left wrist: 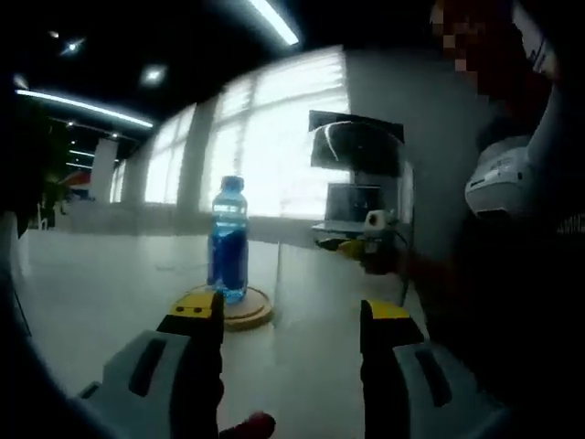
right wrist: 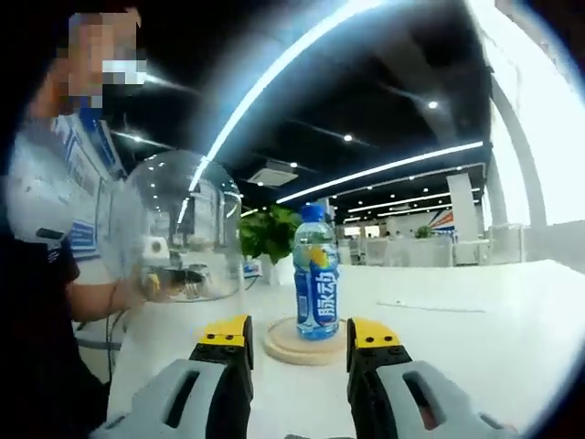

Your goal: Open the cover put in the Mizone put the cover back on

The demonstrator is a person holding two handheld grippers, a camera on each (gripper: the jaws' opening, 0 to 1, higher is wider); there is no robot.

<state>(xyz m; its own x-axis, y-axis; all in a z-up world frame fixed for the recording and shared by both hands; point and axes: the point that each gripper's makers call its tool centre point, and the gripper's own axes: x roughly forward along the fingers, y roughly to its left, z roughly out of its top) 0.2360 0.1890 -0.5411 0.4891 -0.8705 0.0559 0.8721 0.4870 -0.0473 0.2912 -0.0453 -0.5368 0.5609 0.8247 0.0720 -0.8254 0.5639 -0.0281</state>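
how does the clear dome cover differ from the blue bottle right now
The clear glass dome cover is lifted off and held to the side by a person's hand; the blue Mizone bottle stands upright on the round wooden base. The cover is wide, rounded and colourless; the bottle is slim, blue and labelled. Both are see-through.

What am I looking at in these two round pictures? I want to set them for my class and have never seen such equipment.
A person holds a pair of tongs in each hand, and a camera rides on each. The left gripper view looks along the left tongs; the right gripper view along the right tongs. Both are open and hold nothing. On the white table a blue Mizone bottle stands upright on a round wooden base. Another person holds a clear dome cover beside it.
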